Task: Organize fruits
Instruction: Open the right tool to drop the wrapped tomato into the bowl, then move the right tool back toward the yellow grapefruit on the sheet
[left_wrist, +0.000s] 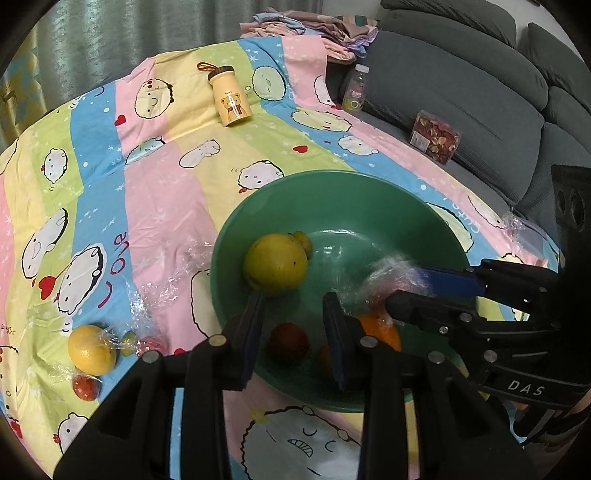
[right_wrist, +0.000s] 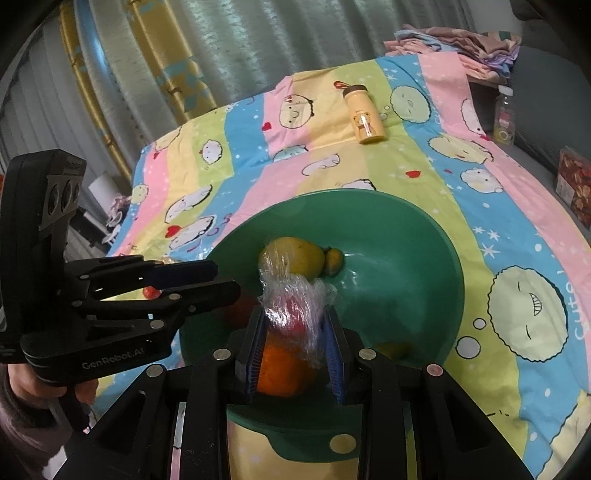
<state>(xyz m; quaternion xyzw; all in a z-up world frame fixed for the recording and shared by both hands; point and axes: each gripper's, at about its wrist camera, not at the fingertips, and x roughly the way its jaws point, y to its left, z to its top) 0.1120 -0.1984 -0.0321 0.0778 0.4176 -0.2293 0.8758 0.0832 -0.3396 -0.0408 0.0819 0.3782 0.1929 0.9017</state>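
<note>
A green bowl (left_wrist: 369, 206) sits on the cartoon-print cloth and holds a big yellow-green fruit (left_wrist: 275, 264), a small green one (left_wrist: 304, 242), a red fruit (left_wrist: 288, 341) and an orange (left_wrist: 380, 326). My left gripper (left_wrist: 295, 332) is open and empty above the bowl's near side. My right gripper (right_wrist: 295, 332) is over the bowl (right_wrist: 406, 236), shut on a red fruit in plastic wrap (right_wrist: 295, 306), above the orange (right_wrist: 280, 369). In the left wrist view the wrapped fruit (left_wrist: 388, 277) shows blurred. On the cloth to the left lie a wrapped yellow fruit (left_wrist: 90, 349) and a wrapped red fruit (left_wrist: 85, 386).
A yellow bear bottle (left_wrist: 229, 98) lies on the far cloth. A clear bottle (left_wrist: 354, 88) and a box of dried fruit (left_wrist: 434, 136) sit on the grey sofa (left_wrist: 480, 110). Folded clothes (left_wrist: 314, 26) are piled behind. Loose plastic wrap (left_wrist: 159, 291) lies left of the bowl.
</note>
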